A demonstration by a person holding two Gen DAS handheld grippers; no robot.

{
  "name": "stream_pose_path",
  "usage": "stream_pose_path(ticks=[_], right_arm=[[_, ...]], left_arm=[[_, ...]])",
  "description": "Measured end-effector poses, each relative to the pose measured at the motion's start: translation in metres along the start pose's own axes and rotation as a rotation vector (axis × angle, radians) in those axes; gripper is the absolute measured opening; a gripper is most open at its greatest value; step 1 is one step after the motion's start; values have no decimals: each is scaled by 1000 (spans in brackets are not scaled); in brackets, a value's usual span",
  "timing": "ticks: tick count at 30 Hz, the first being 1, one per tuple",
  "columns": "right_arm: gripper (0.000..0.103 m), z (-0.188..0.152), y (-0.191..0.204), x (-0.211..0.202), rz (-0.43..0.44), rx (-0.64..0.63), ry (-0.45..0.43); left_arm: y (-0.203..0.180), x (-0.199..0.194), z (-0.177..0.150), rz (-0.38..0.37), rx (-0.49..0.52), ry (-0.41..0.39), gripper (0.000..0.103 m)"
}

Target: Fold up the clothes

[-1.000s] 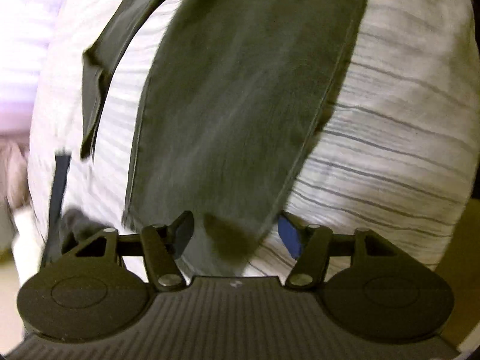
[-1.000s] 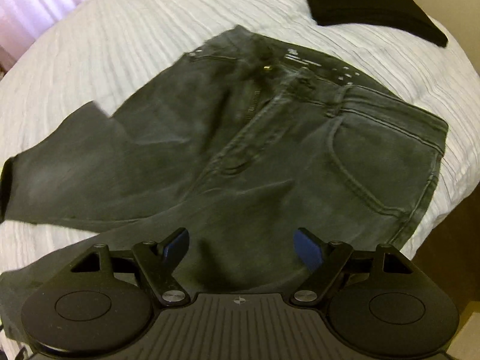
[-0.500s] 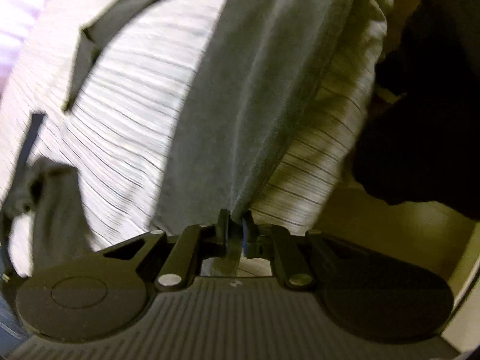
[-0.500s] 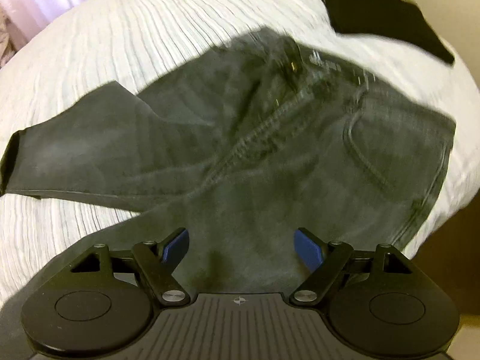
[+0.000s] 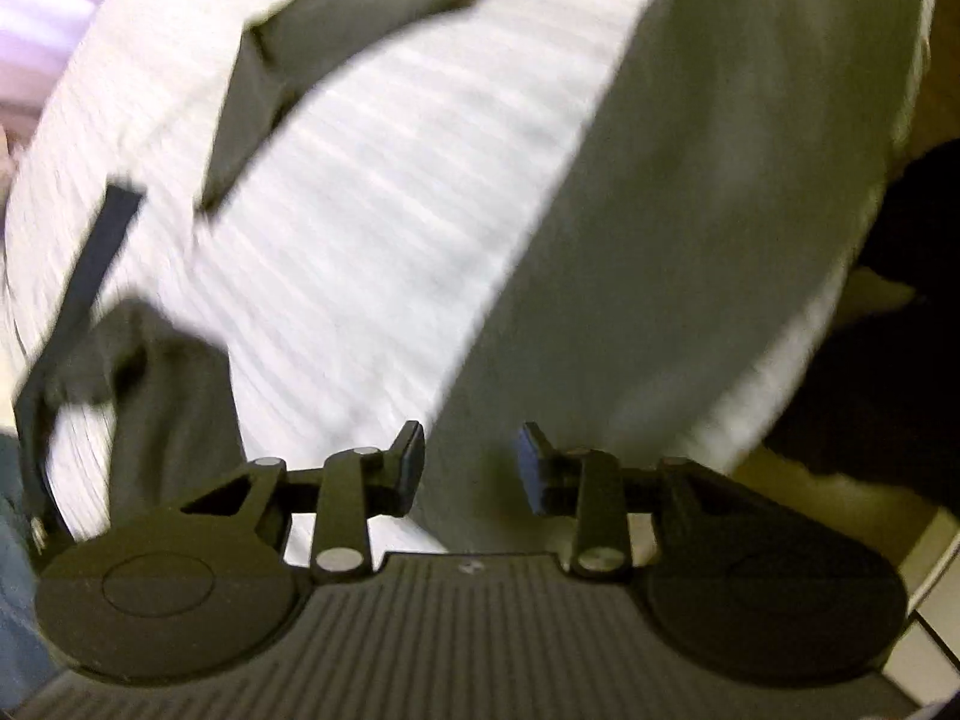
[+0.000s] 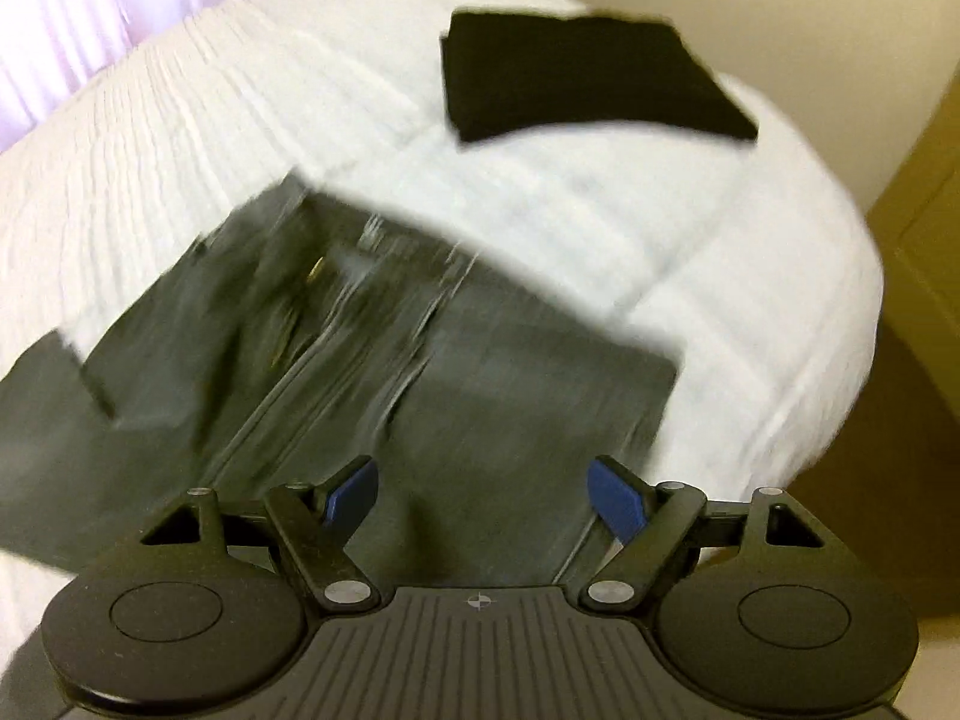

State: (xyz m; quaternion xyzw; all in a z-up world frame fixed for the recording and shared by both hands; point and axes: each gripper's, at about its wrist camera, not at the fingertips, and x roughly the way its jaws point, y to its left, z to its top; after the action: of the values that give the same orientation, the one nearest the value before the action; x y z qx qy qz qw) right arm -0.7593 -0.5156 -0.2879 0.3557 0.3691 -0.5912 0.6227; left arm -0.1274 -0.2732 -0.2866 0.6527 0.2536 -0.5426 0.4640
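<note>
Charcoal denim jeans (image 6: 372,372) lie spread on the white bed cover (image 6: 690,228), waistband toward the middle of the bed, one leg (image 5: 690,240) running along the near edge. The left gripper (image 5: 468,468) has just been opening; its jaws stand partly apart with the leg's end between them, pads not pressing (likely regrasping for a lengthwise fold). The right gripper (image 6: 486,498) hovers over the hip near the bed's corner, jaws spread wide, empty. A folded black garment (image 6: 576,78) sits at the far corner, set aside.
</note>
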Motion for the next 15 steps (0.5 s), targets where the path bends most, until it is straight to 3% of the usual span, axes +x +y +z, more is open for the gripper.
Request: stream_pose_path(ticks=[2,5,8,14,15], right_arm=[[80,22,-11,10,29,-69,-27],[80,59,-20,37,144,-169,4],[80,93,-22,83,236,-237,132],[80,130,-6,150,376,-340,245],[66,132,-4,159,391,-345,262]], left_arm=[[-4,-2,32,9,32,-31,30],[-15,-6,83,15,94,-76,31],[-29,-6,132,14,151,-109,32],[-56,-14,200,7,222,-146,33],[-60,-15,207,5,228,-148,33]])
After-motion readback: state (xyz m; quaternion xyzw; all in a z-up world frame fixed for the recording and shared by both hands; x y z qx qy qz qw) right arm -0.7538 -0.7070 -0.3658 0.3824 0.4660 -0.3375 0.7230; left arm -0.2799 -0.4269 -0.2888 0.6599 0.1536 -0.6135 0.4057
